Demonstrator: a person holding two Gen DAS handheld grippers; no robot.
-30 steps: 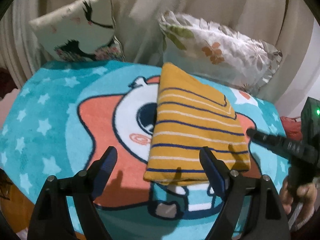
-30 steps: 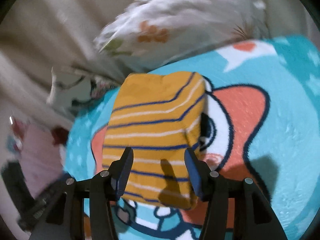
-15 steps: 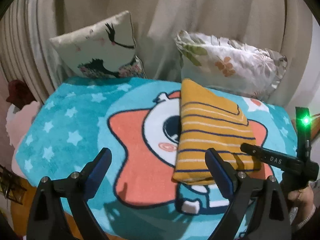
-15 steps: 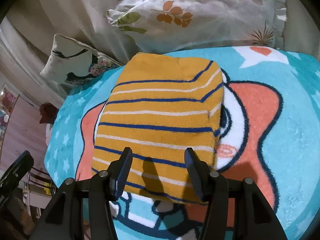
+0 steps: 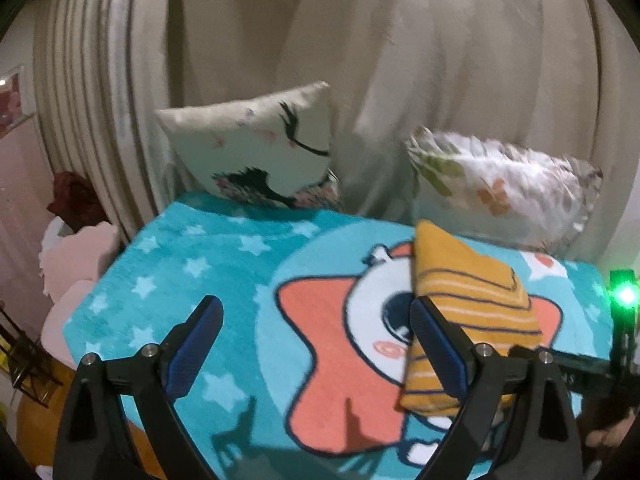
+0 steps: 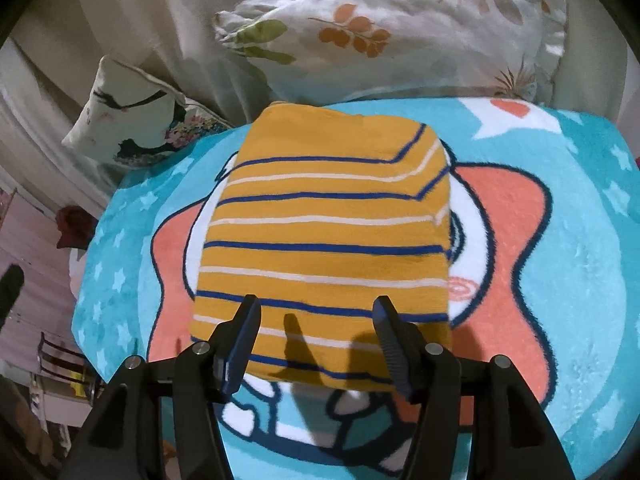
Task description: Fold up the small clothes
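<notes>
1. Compared with half a second ago, our left gripper [image 5: 316, 344] has drawn back and swung left: the folded garment [image 5: 472, 312] now sits at the right of its view, partly behind the right finger, and more of the curtain [image 5: 400, 60] shows above.
2. Our right gripper [image 6: 316, 340] has pulled back slightly; the garment [image 6: 328, 240] looks a little smaller in its view and has not shifted on the blanket.
3. Both tongs are spread wide and hold nothing. The left ones hover over bare blanket; the right ones hang just above the garment's near edge, casting shadows on it.
4. The mustard garment with blue and white stripes lies flat as a folded rectangle on the cartoon star of the teal blanket [image 6: 580, 260]. Its long axis runs away from the right gripper toward the pillows, stripes crossing it.
5. Behind it the floral pillow [image 6: 400, 28] lies just beyond the far edge; the bird-print pillow [image 5: 256, 148] stands to the left.
6. The right gripper's body with a green light [image 5: 624, 294] shows at the edge of the left view.
</notes>
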